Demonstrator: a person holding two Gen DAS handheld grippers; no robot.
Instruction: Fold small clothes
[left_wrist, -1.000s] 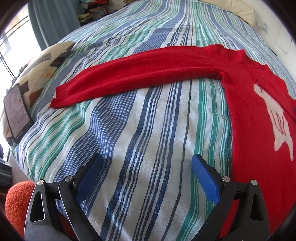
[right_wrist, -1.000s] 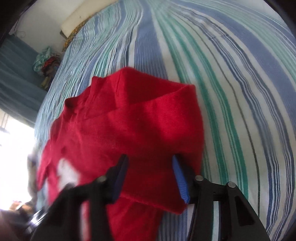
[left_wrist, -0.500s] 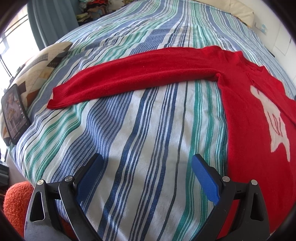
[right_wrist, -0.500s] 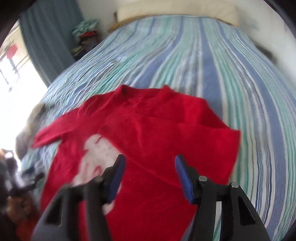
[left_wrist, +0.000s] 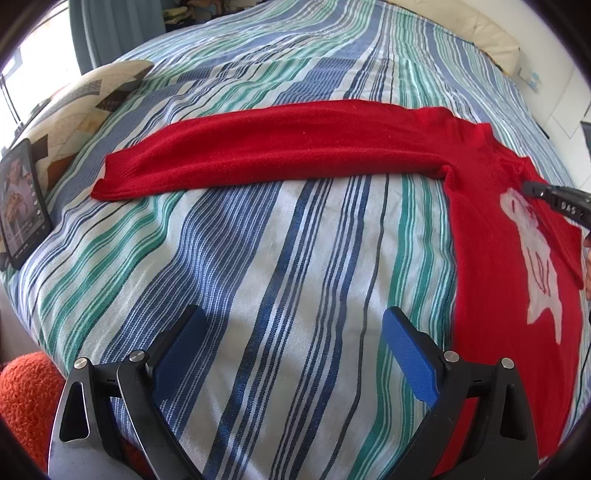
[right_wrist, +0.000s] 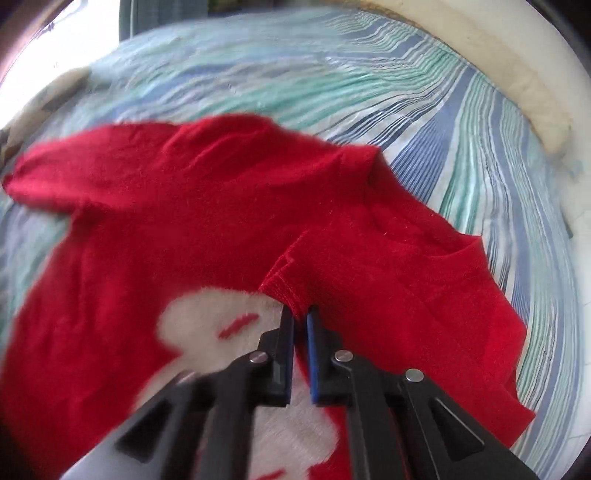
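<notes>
While the red sweater (left_wrist: 491, 236) lies flat on the striped bedspread (left_wrist: 258, 258), one sleeve (left_wrist: 266, 155) stretched out sideways, the left gripper (left_wrist: 295, 339) hovers spread wide over bare cover; the right gripper (right_wrist: 301, 325) is clamped on a folded-over cuff (right_wrist: 284, 288) above the white motif (right_wrist: 214, 317).

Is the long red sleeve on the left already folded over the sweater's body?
No, the sleeve lies stretched out flat across the striped bedspread, away from the sweater.
</notes>
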